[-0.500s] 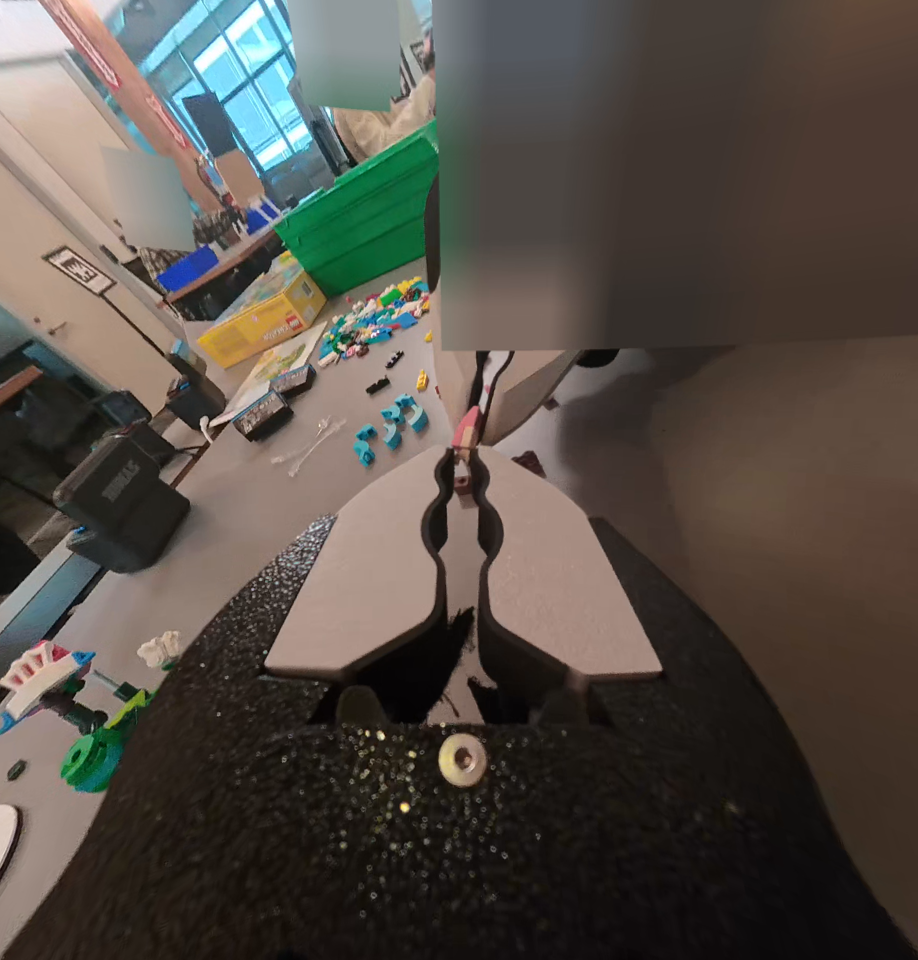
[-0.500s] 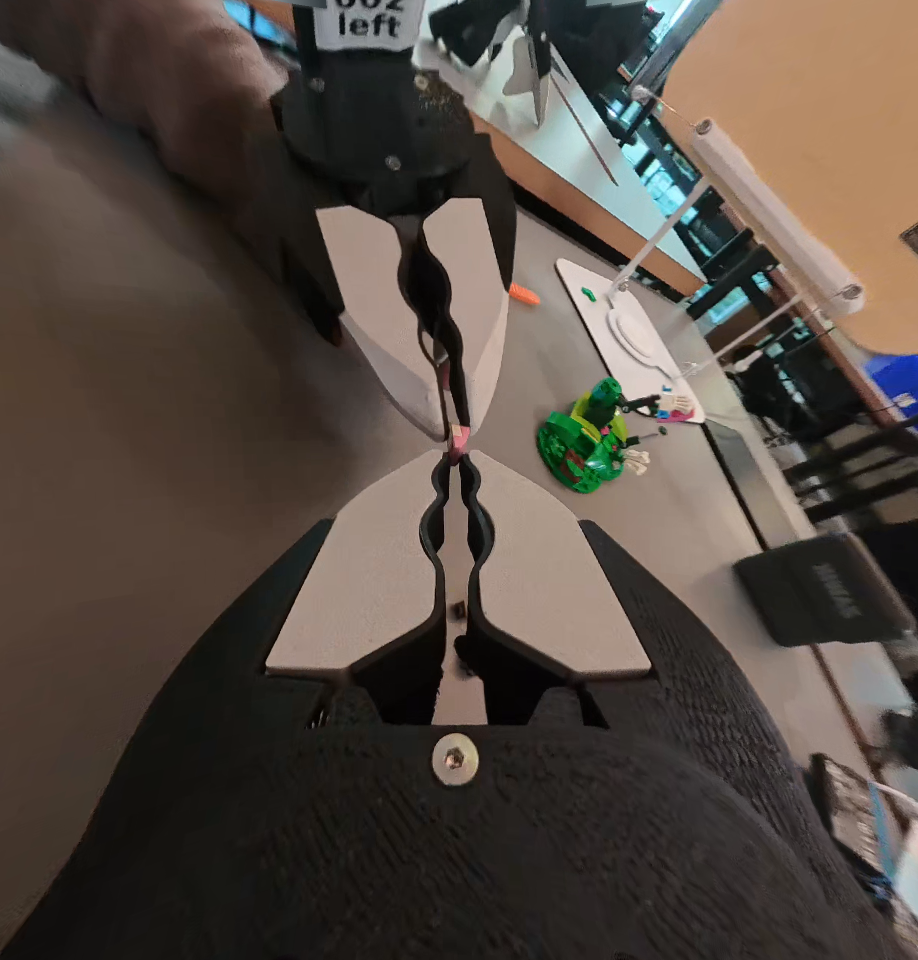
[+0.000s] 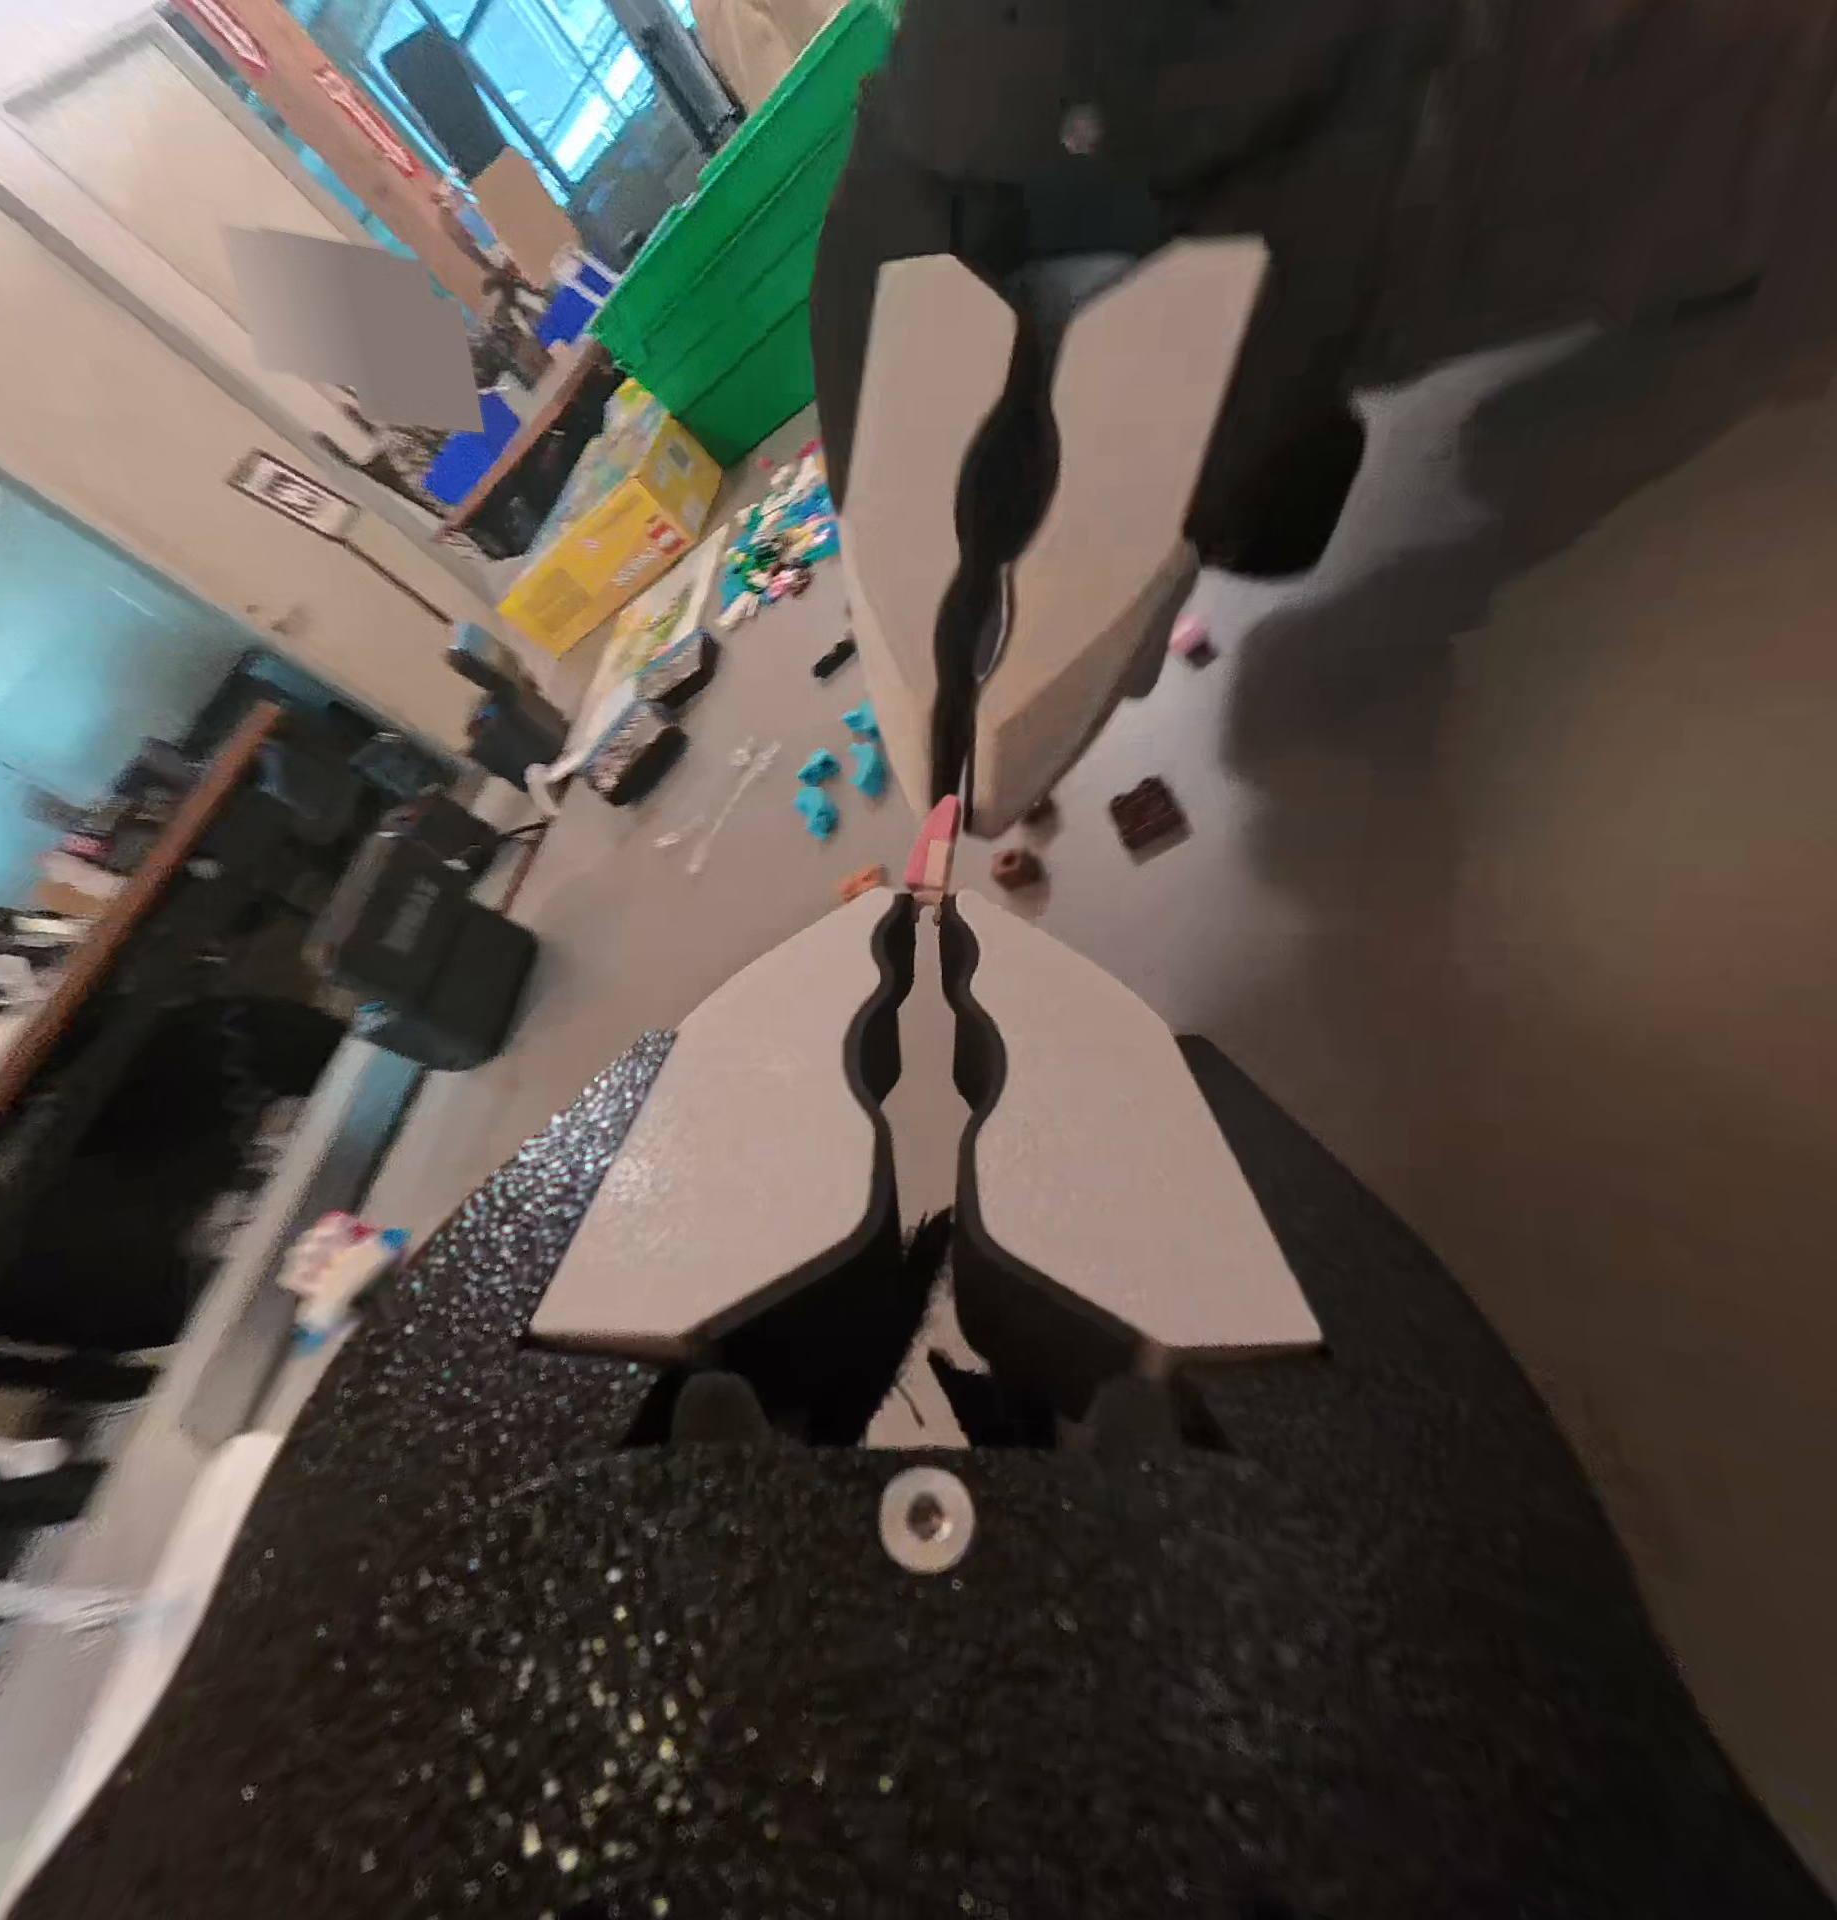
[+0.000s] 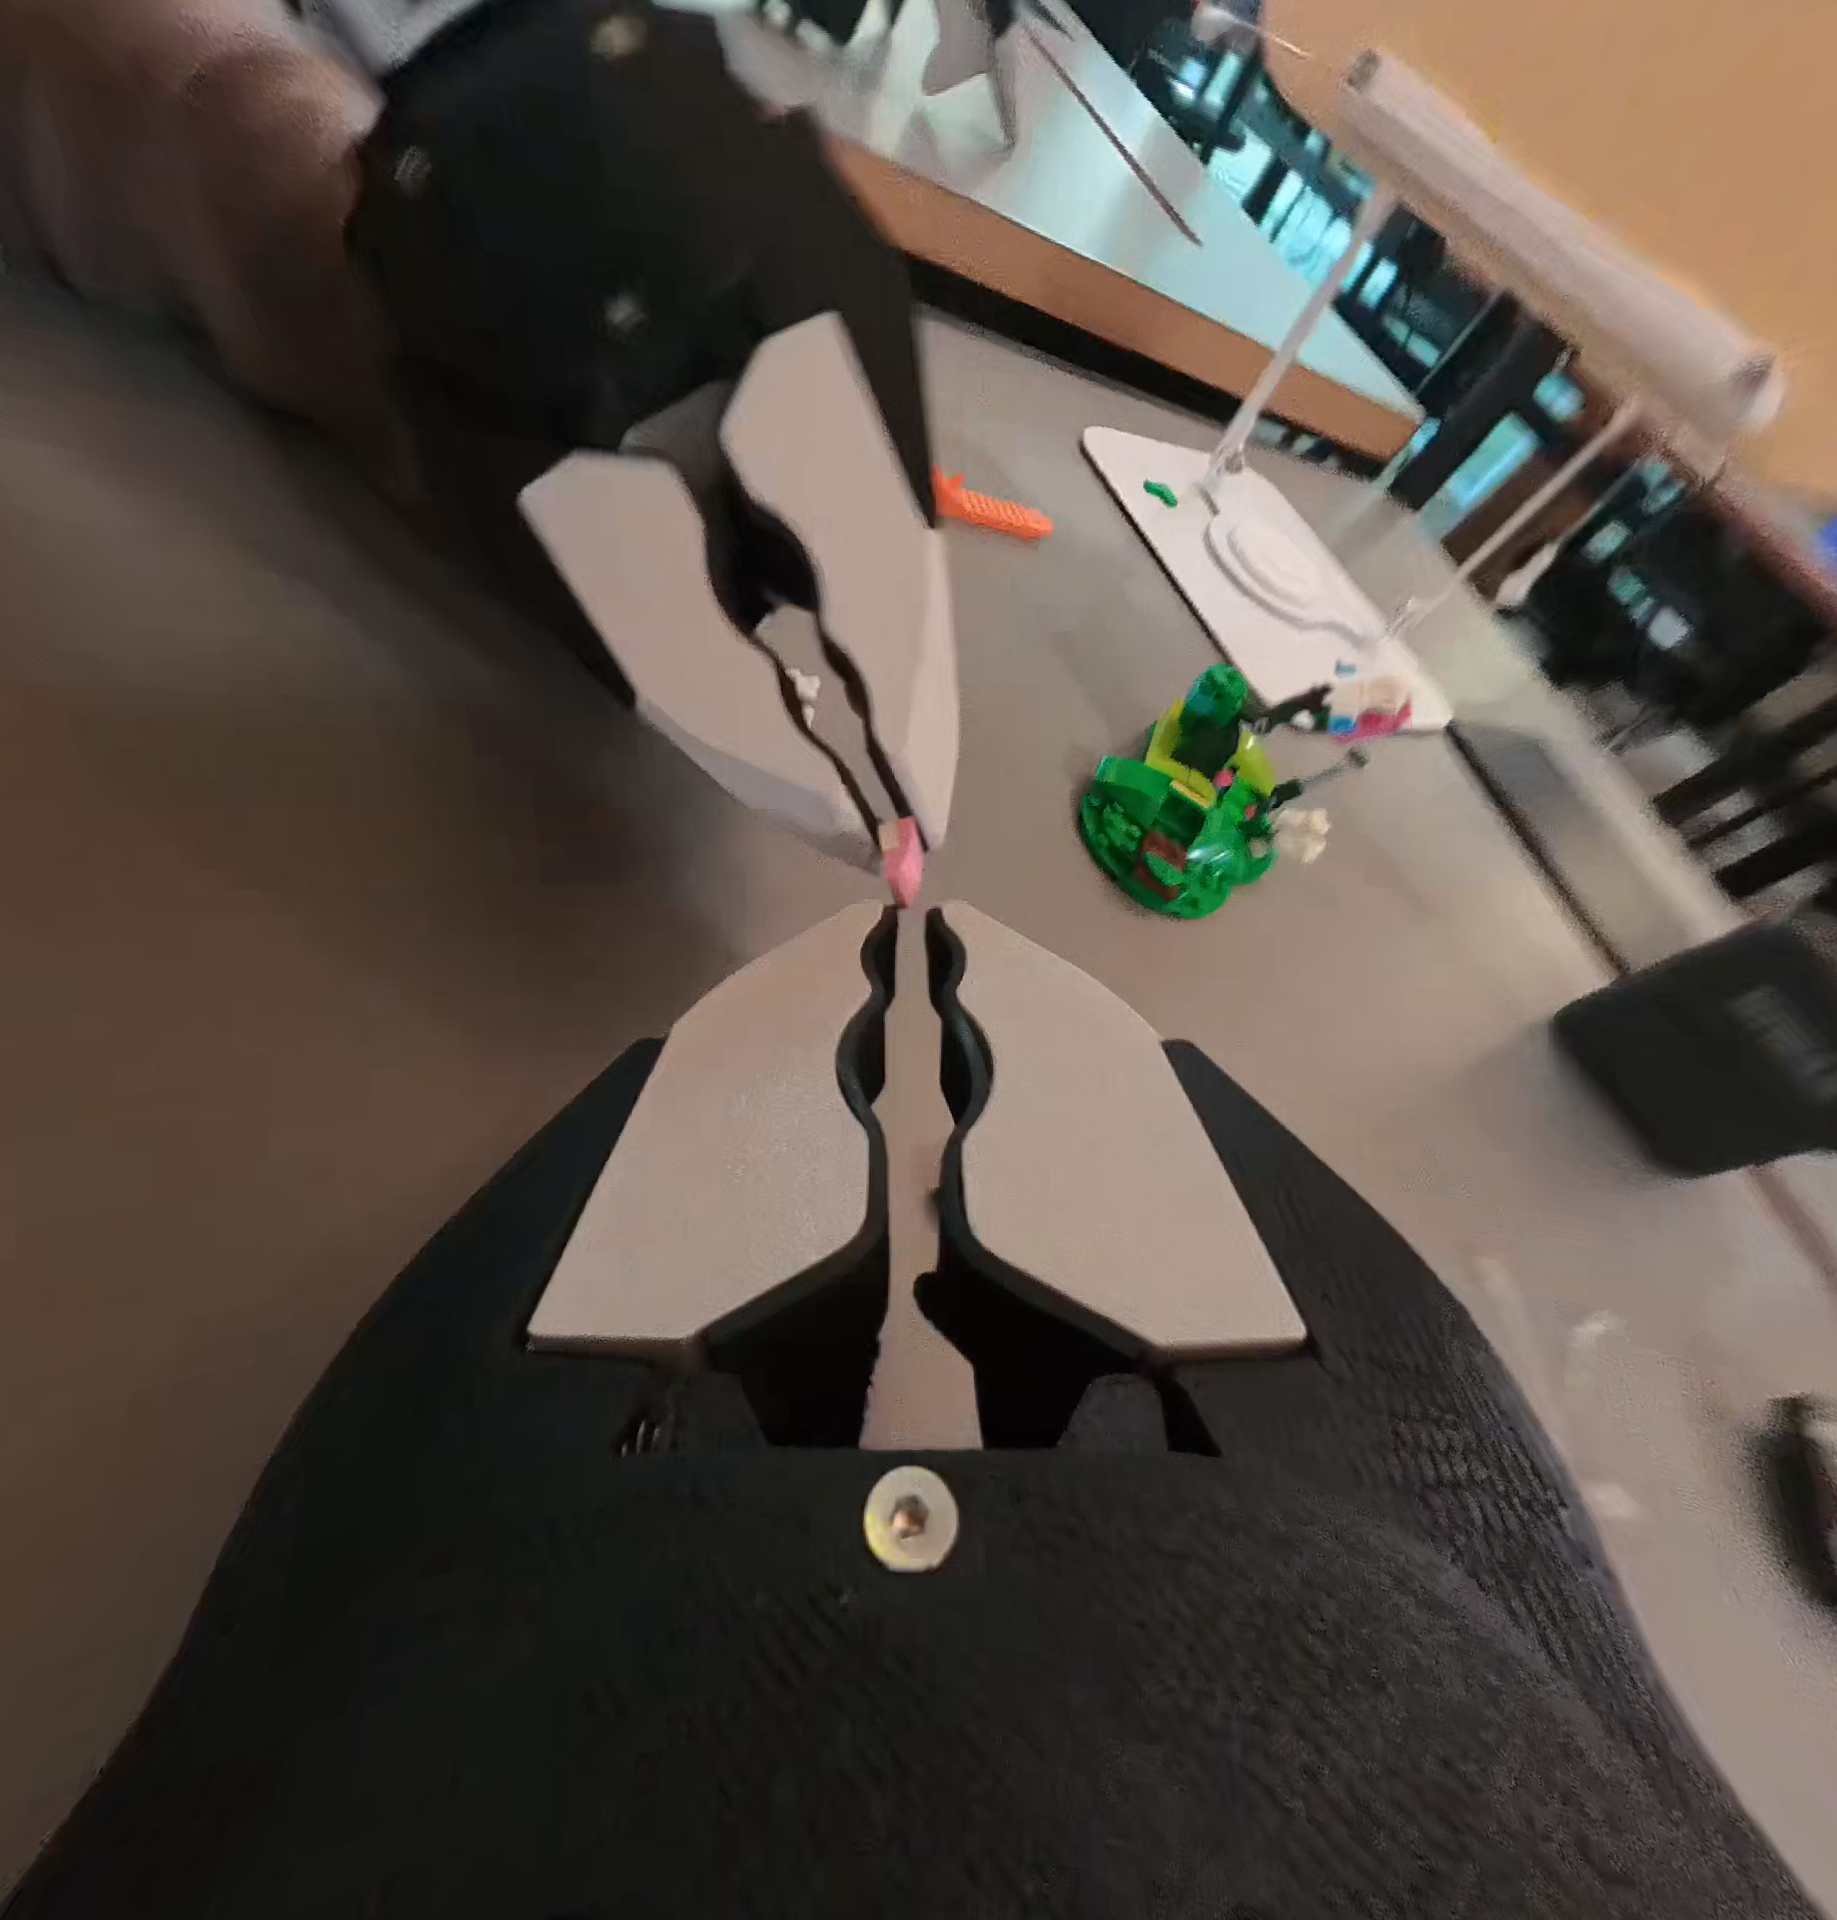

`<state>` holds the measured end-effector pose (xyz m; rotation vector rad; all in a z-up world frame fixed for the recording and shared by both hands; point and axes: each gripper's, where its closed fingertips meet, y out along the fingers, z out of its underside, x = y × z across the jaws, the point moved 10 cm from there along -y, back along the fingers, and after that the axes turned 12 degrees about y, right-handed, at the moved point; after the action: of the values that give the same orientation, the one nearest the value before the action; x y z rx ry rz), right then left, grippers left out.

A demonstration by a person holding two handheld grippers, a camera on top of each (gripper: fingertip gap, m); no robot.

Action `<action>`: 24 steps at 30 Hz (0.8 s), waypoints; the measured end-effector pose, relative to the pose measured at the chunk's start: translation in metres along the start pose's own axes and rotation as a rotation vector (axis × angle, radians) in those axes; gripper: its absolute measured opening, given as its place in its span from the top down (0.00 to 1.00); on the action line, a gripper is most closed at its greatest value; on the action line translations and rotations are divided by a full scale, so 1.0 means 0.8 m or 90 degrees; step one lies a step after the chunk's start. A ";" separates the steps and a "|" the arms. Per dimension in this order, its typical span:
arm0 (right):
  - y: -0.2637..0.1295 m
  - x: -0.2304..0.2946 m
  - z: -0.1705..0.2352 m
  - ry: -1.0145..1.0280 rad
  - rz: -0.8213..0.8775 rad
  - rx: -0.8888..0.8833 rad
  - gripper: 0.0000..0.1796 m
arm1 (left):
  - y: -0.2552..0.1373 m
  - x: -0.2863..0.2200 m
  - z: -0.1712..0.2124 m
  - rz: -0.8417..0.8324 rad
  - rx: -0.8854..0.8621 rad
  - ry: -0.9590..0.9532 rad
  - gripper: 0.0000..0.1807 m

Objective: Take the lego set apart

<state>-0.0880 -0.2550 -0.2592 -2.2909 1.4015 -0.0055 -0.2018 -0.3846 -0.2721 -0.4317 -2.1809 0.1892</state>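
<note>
A small pink and tan lego piece [image 3: 935, 854] hangs in the air above the grey table [image 3: 675, 935], between two grippers that meet tip to tip. My left gripper [image 3: 924, 910] is shut on its near end. My right gripper [image 3: 958, 816] comes in from above and is closed at its far end. In the right wrist view the piece [image 4: 901, 854] sits just beyond my right gripper [image 4: 908, 914], whose jaws stand a narrow gap apart, and the left gripper [image 4: 898, 831] pinches it from above. A green lego build [image 4: 1174, 821] stands on the table to the right.
Teal bricks [image 3: 841, 774] and brown bricks [image 3: 1148, 816] lie on the table beneath the grippers. Farther off are a brick pile [image 3: 779, 540], a yellow box [image 3: 613, 551] and green crates [image 3: 748, 291]. An orange piece [image 4: 997, 514], a white board [image 4: 1184, 488] and a black box [image 4: 1745, 1049] lie right.
Both grippers have tilted and swung with the pink piece still between their tips. The right gripper now shows in full above the left one, and the brown bricks have come into view.
</note>
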 end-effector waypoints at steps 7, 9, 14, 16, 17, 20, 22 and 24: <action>0.007 -0.019 0.006 0.308 -0.129 -0.008 0.90 | 0.000 -0.018 -0.005 -0.063 0.037 0.280 0.97; 0.012 -0.015 0.005 0.325 -0.148 0.002 0.91 | 0.001 -0.022 -0.006 -0.067 0.041 0.316 0.98; 0.020 -0.012 0.008 0.345 -0.148 0.027 0.96 | 0.003 -0.028 -0.005 -0.070 0.063 0.386 0.98; 0.019 -0.015 0.005 0.355 -0.139 -0.009 0.96 | 0.001 -0.023 -0.006 -0.105 0.070 0.367 0.98; 0.016 -0.017 0.002 0.369 -0.142 -0.045 0.97 | -0.002 -0.018 -0.009 -0.124 0.057 0.320 0.98; 0.010 -0.017 -0.010 0.387 -0.142 -0.151 0.97 | -0.013 0.001 -0.018 -0.163 0.004 0.176 0.98; 0.011 -0.014 -0.013 0.392 -0.137 -0.190 0.97 | -0.017 0.003 -0.019 -0.187 -0.011 0.158 0.98; 0.011 -0.015 -0.014 0.441 -0.170 -0.238 0.97 | -0.022 0.007 -0.022 -0.204 -0.042 0.118 0.98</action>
<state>-0.1041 -0.2526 -0.2497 -2.9415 1.4729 -0.7416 -0.1951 -0.3992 -0.2526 -0.1253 -2.0444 -0.0962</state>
